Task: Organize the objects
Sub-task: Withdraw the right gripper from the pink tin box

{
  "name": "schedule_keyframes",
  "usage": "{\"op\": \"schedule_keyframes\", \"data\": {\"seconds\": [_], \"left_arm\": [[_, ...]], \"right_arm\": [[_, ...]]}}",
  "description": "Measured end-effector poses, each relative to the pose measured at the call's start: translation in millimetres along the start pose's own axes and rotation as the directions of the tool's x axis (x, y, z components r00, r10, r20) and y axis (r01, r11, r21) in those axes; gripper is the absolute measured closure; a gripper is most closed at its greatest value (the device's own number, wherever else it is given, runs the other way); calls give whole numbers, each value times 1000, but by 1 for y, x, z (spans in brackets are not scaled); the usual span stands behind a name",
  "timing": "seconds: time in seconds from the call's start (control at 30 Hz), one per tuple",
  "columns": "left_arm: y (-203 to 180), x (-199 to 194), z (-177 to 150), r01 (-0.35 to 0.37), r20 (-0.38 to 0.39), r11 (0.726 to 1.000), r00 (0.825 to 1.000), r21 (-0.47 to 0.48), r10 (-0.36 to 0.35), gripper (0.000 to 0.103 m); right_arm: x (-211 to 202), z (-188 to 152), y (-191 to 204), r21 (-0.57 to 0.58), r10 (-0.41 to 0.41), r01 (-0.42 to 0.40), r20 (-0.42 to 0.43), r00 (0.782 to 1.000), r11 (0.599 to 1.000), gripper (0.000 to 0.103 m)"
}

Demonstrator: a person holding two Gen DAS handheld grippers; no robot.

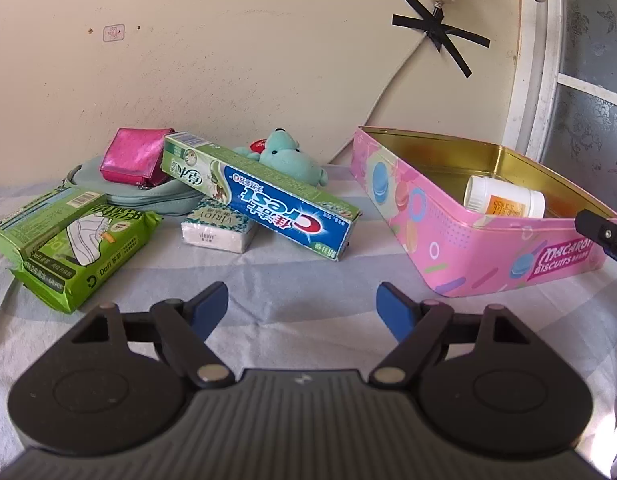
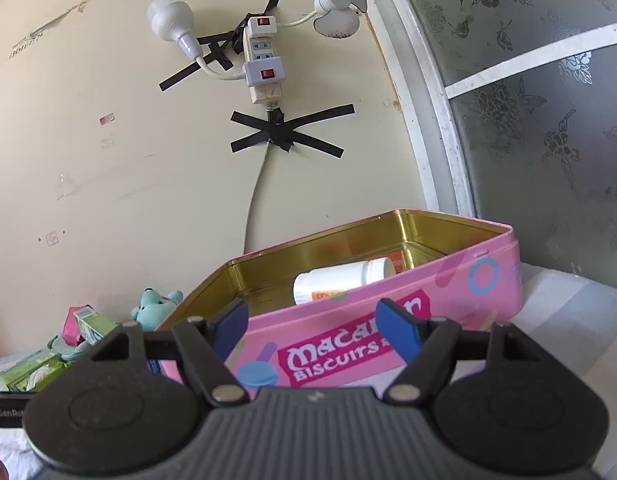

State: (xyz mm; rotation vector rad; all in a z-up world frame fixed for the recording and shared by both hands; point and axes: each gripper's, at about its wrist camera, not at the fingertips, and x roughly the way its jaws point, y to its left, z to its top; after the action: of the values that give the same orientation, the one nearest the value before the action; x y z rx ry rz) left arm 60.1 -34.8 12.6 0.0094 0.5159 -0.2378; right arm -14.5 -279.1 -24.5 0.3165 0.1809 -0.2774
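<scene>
A pink Macaron Biscuits tin (image 1: 460, 240) stands open at the right, with a white bottle (image 1: 504, 200) lying inside. The tin (image 2: 348, 344) and bottle (image 2: 340, 280) also show in the right wrist view. A Crest toothpaste box (image 1: 260, 196) leans over a tissue pack (image 1: 218, 230). A green wipes pack (image 1: 84, 248), a green box (image 1: 44, 216), a pink purse (image 1: 134, 156) on a teal pouch (image 1: 148, 196) and a teal plush toy (image 1: 286, 156) lie at the left. My left gripper (image 1: 302, 312) is open and empty before the toothpaste box. My right gripper (image 2: 314, 330) is open and empty at the tin's near wall.
A striped cloth (image 1: 308, 276) covers the surface. The wall behind holds a taped power strip (image 2: 262, 60) with a cable running down. A frosted window (image 2: 548, 100) is at the right. The right gripper's tip (image 1: 604, 234) shows at the left view's right edge.
</scene>
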Motion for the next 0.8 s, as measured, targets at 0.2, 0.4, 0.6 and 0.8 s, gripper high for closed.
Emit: {"op": "schedule_keyframes", "data": {"seconds": [0.2,0.4,0.6,0.8], "left_arm": [[-1,2,-2,-3,-7,1000,1000,17,3,20],[-2,3,-2,-5,-7,999,1000,36,5,20],[1,2,-3,-15,-6,1000,1000,25,15,20],[4,-5,-5,-42,31,999,999,20,41,19]], "right_arm": [[5,0,0,-4,-5,5,-30,1000,1000,30],[10,0,-4,31,-24,26,-63,998,999,30],[11,0,-2,20,-35,36,-63,997,999,30],[2,-1,9,-45,-56,55,-11,998,997,30]]}}
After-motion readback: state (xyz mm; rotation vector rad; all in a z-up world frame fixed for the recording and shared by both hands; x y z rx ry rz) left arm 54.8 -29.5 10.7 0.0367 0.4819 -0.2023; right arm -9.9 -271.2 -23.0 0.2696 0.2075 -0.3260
